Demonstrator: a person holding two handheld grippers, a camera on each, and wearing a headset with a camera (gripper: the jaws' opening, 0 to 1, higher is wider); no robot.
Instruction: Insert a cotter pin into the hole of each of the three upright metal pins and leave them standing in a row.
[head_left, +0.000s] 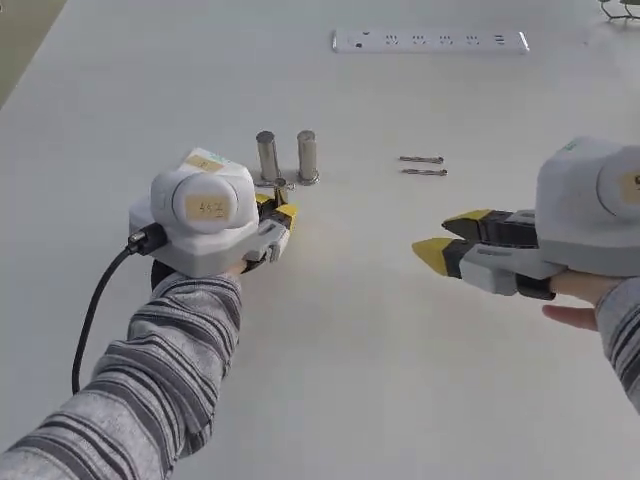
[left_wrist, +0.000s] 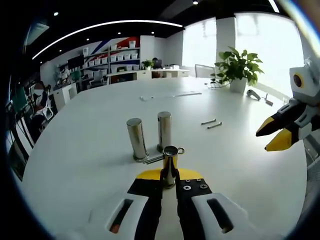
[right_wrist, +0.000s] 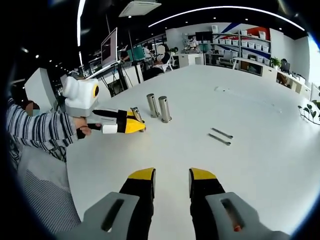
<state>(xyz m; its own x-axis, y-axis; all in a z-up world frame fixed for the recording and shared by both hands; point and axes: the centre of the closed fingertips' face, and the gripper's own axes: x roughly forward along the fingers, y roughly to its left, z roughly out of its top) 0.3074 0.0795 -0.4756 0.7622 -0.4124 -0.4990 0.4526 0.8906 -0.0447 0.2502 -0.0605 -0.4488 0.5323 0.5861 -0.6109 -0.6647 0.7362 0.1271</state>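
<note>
Three pins: two standing pins (head_left: 267, 155) sit side by side on the table (head_left: 350, 350). The held pin (left_wrist: 170, 161) is upright just in front of them.
Left gripper (left_wrist: 169, 176): your jaws are pressed onto the held pin low down, leaving its top clear. I cannot tell whether its base touches the table.
Right gripper (right_wrist: 171, 175): jaws spread with nothing between them, well apart from the pins.
Fitted cotter (left_wrist: 181, 150): a loop shows at the held pin's right and a shaft runs out to its left, so it looks threaded through. By my reading, one of three is done.
Loose cotters (head_left: 421, 159): two lie parallel on the table, off to the right of the pins.
Step in hand: probably setting the held pin into line with the other two.
Doing it well: lower it flat onto its base, close beside the pair. Mind that the cotter's shaft doesn't knock the nearest pin, and part your jaws slowly so nothing tips.
Left gripper view: gives you the loop, the shaft and the grip point.
Head view: your gripper body covers most of the held pin, but the row line reads clearly.
Right gripper view: shows your open jaws and the layout from the side.
</note>
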